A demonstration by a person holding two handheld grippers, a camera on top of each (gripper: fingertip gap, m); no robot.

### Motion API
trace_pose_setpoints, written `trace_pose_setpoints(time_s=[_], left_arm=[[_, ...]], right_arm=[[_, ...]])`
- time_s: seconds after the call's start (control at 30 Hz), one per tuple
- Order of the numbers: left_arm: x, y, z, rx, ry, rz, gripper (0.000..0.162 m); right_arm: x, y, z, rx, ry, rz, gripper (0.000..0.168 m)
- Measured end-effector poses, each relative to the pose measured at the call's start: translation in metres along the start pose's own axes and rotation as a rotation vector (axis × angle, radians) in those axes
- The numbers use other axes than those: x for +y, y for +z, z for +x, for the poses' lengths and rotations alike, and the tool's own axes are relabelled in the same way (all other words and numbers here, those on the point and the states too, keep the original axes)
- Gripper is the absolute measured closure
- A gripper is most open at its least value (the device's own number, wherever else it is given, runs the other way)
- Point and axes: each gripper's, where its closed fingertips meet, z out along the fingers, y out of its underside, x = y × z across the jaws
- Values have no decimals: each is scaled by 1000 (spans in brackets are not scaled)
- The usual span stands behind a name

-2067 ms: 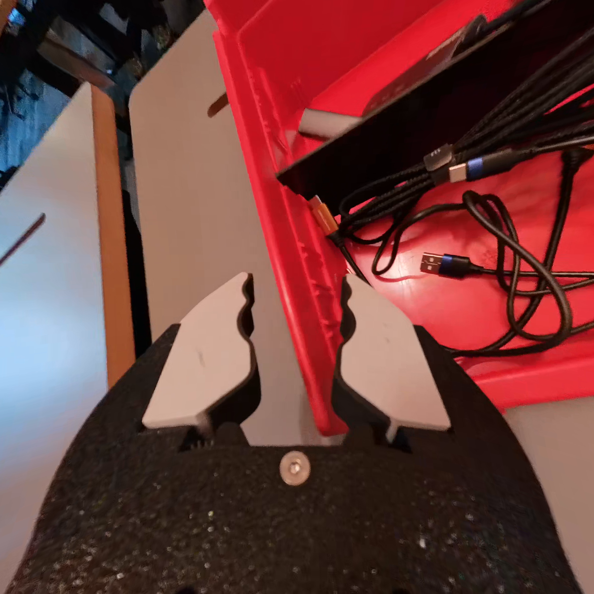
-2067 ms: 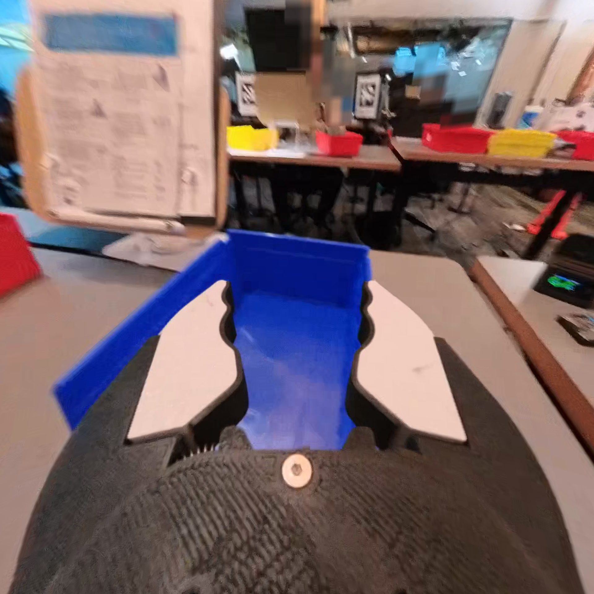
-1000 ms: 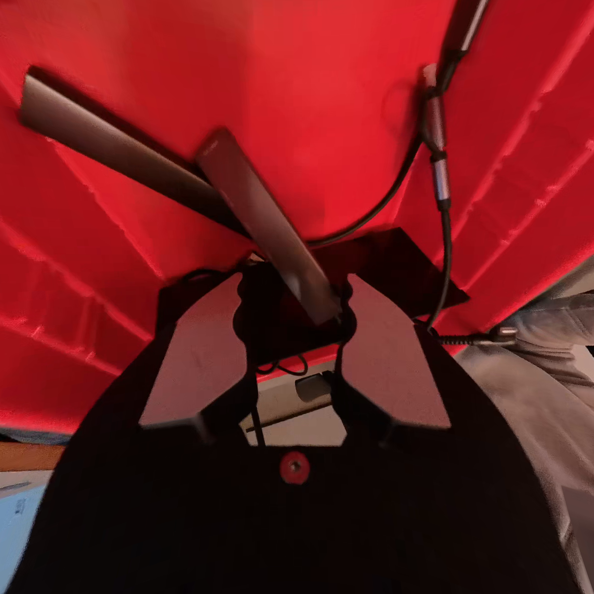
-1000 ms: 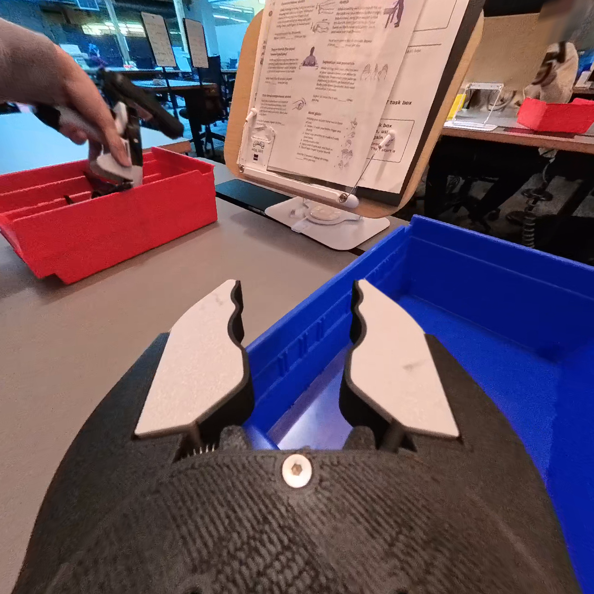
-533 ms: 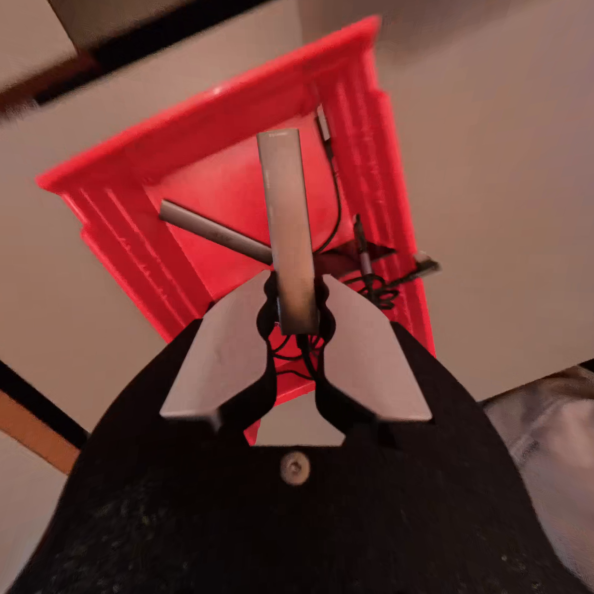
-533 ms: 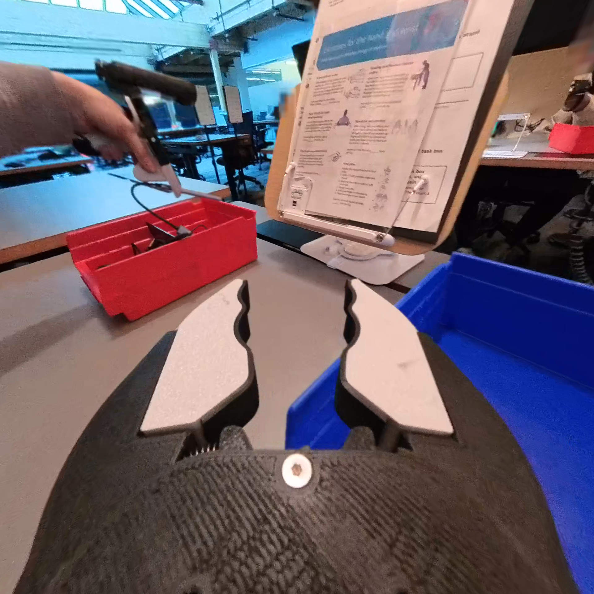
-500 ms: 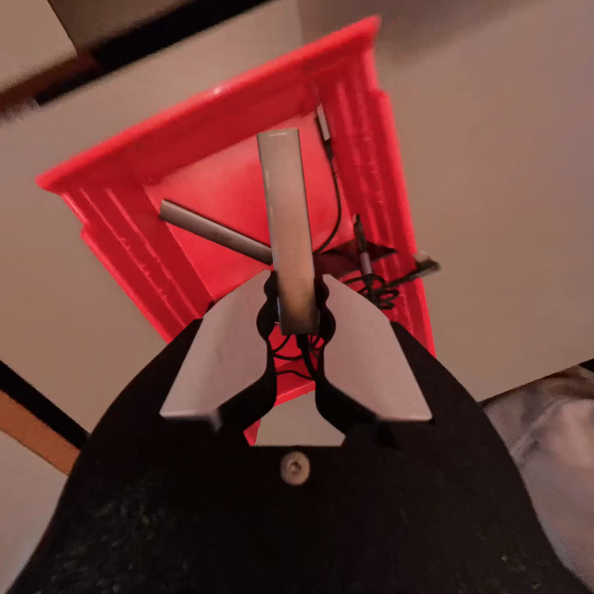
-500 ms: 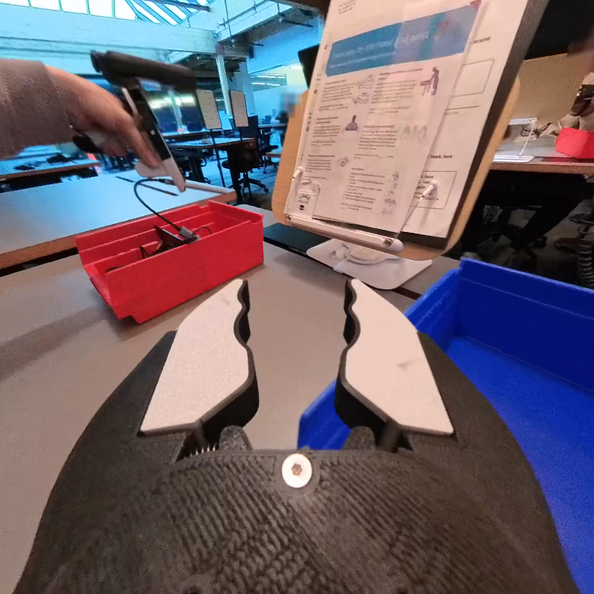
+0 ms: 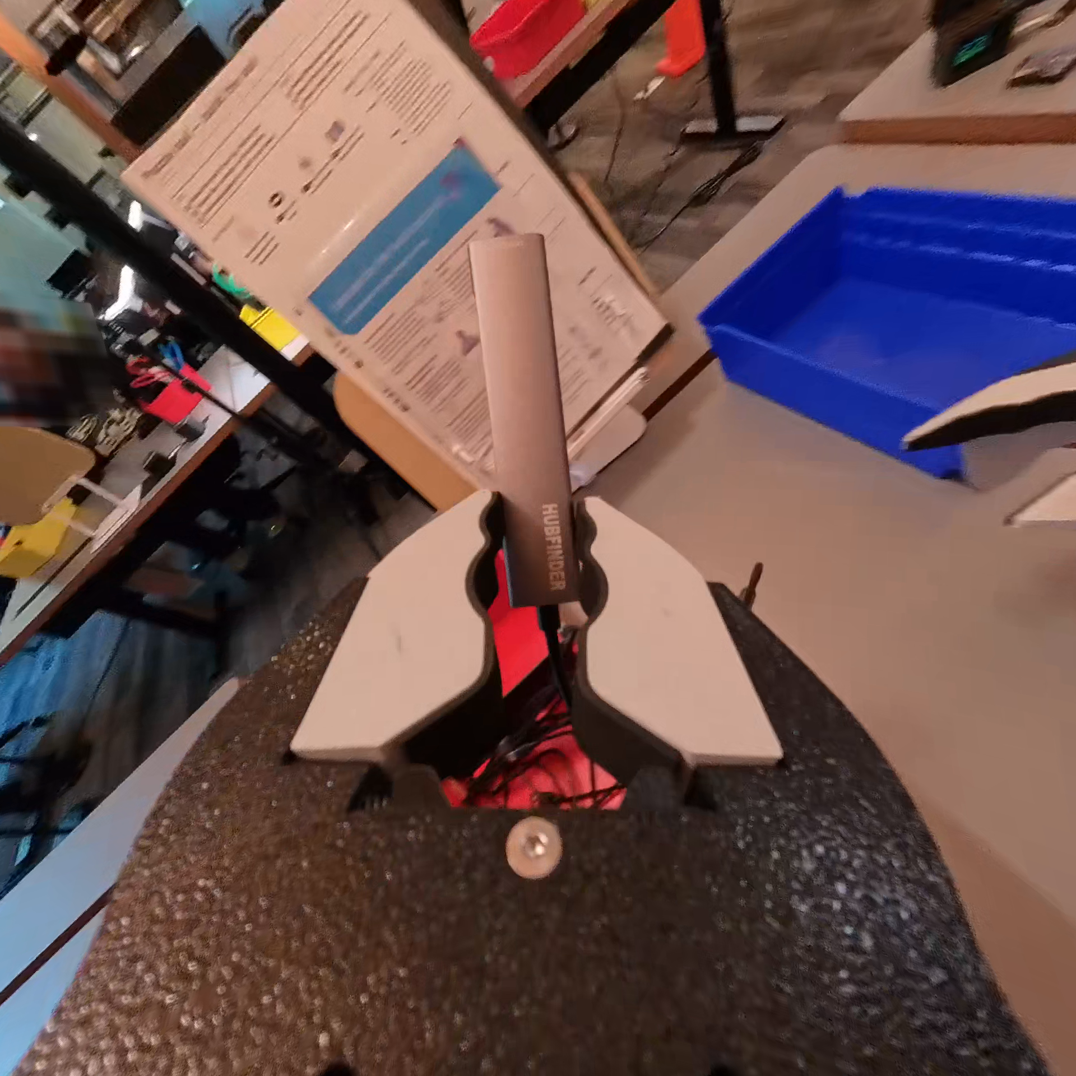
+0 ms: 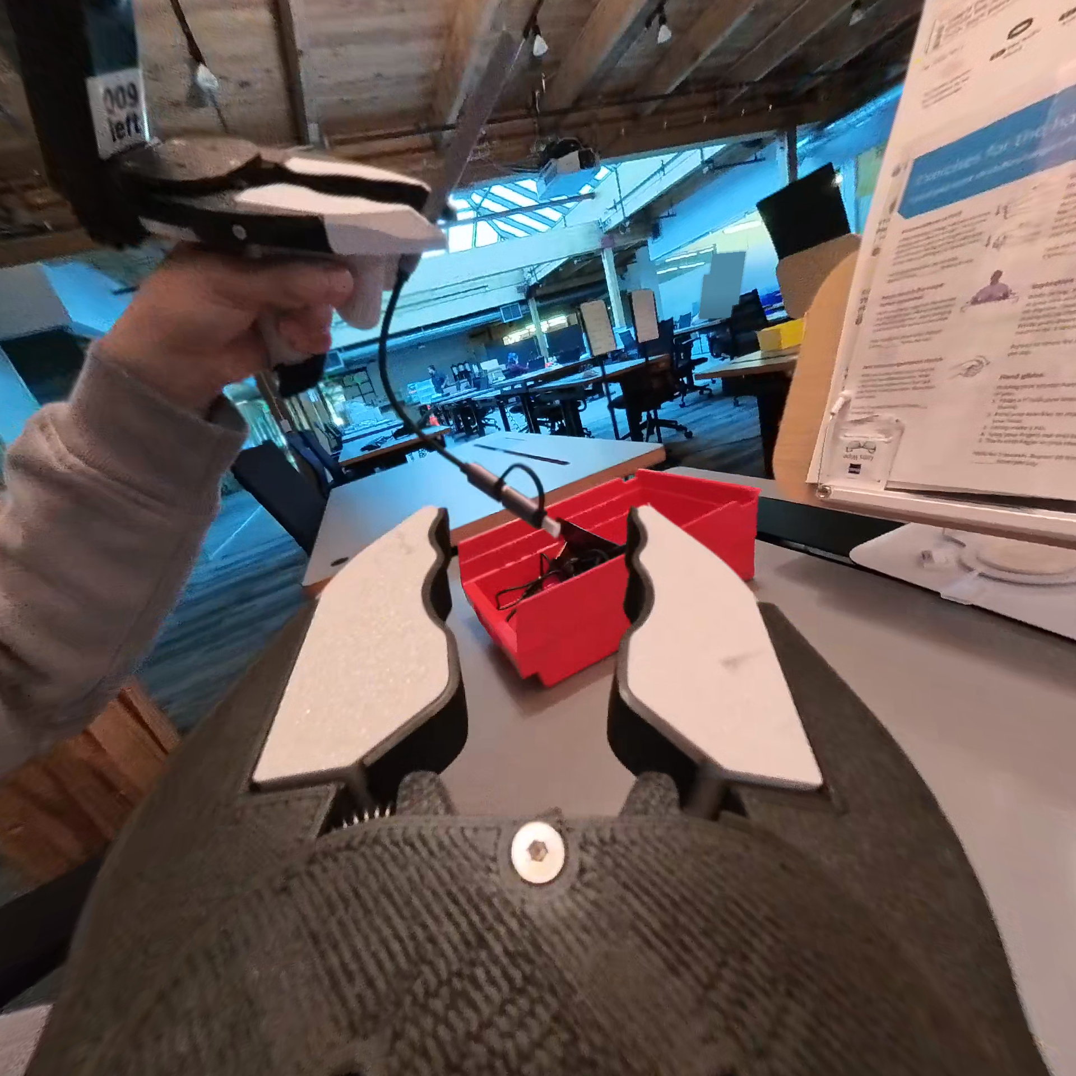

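Observation:
My left gripper (image 9: 535, 524) is shut on the lower end of a slim grey hub (image 9: 521, 396), which sticks up and forward. The hub's black cable (image 9: 553, 652) hangs down between the fingers over the red bin (image 9: 518, 634). In the right wrist view the left gripper (image 10: 428, 215) is held high by a hand, with the hub (image 10: 466, 128) pointing upward. The cable (image 10: 390, 384) dangles, and its plug end (image 10: 515, 503) hangs just above the red bin (image 10: 582, 623). My right gripper (image 10: 538, 524) is open and empty, above the grey table, facing the red bin.
A blue bin (image 9: 908, 326) sits on the table to the right, with one right gripper finger (image 9: 990, 407) in front of it. A document stand with printed sheets (image 10: 961, 291) stands behind the bins. More black cables (image 10: 559, 570) lie in the red bin. One gripper's finger ends stand about 20 centimetres off the other's.
My left gripper has lifted the hub out of the red bin and tilted up, trailing its cable. My right gripper has swung away from the blue bin toward the red bin, still open.

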Motion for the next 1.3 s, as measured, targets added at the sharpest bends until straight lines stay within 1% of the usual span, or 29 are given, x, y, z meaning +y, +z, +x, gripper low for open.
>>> trace_pose_setpoints(time_s=[0.03, 0.1, 0.17, 0.23, 0.27, 0.3, 0.37, 0.4, 0.43, 0.47, 0.5, 0.53, 0.6, 0.67, 0.7, 0.77, 0.8, 0.83, 0.87, 0.93, 1.03, 1.1, 1.2, 1.23, 1.27, 1.3], left_arm=[[0, 1, 16, 19, 10, 16, 138], [11, 7, 52, 59, 28, 25, 139], [28, 18, 92, 107, 49, 39, 139], [50, 30, 128, 141, 56, 31, 138], [59, 36, 143, 146, 70, 45, 138], [67, 41, 155, 134, 80, 61, 139], [77, 45, 175, 92, 114, 89, 139], [79, 45, 184, 70, 145, 118, 139], [80, 45, 191, 38, 182, 140, 138], [82, 46, 197, 2, 223, 148, 138], [84, 46, 201, -32, 255, 157, 138], [84, 46, 204, -63, 270, 177, 138], [84, 46, 211, -70, 253, 219, 137], [80, 43, 225, 17, 198, 290, 135], [76, 39, 233, 105, 154, 341, 133], [64, 25, 241, 298, 0, 416, 112], [57, 19, 238, 387, -94, 439, 105], [51, 14, 232, 464, -181, 451, 106], [46, 11, 225, 524, -254, 451, 111], [39, 13, 216, 644, -336, 420, 118], [39, 21, 230, 879, -381, 241, 118], [36, 23, 244, 985, -374, 155, 123], [44, 34, 265, 1025, -299, 20, 137], [48, 35, 272, 1042, -270, -11, 152], [50, 36, 277, 1053, -246, -25, 152], [52, 40, 279, 1033, -233, -27, 152]], right_arm=[[-4, -2, -3, 1, -1, 16, 110], [-6, -5, -3, 5, 25, 42, 112], [4, -8, 3, 10, 118, 35, 113], [16, -8, -2, -45, 226, 38, 115], [22, -8, -5, -73, 258, 26, 119], [30, -8, -6, -86, 270, -1, 124], [47, -7, -6, -91, 293, -35, 118], [51, -7, -4, -91, 303, -32, 120], [51, -8, -5, -109, 310, -4, 124], [47, -11, -9, -153, 319, 36, 136], [44, -14, -16, -215, 328, 69, 153], [42, -16, -20, -267, 340, 88, 159], [46, -21, -19, -320, 360, 78, 159], [46, -32, -21, -419, 393, 50, 159], [42, -39, -23, -474, 417, 50, 159], [34, -54, -22, -528, 436, 32, 159], [35, -61, -25, -562, 430, -18, 159], [36, -68, -28, -576, 397, -60, 159], [38, -72, -31, -572, 354, -98, 159], [46, -76, -34, -541, 295, -188, 159], [61, -78, -41, -508, 213, -293, 160], [73, -76, -41, -459, 171, -354, 159], [86, -75, -43, -428, 126, -412, 159], [92, -75, -39, -398, 118, -435, 159], [96, -75, -34, -364, 108, -454, 159], [99, -75, -29, -330, 95, -457, 159]])
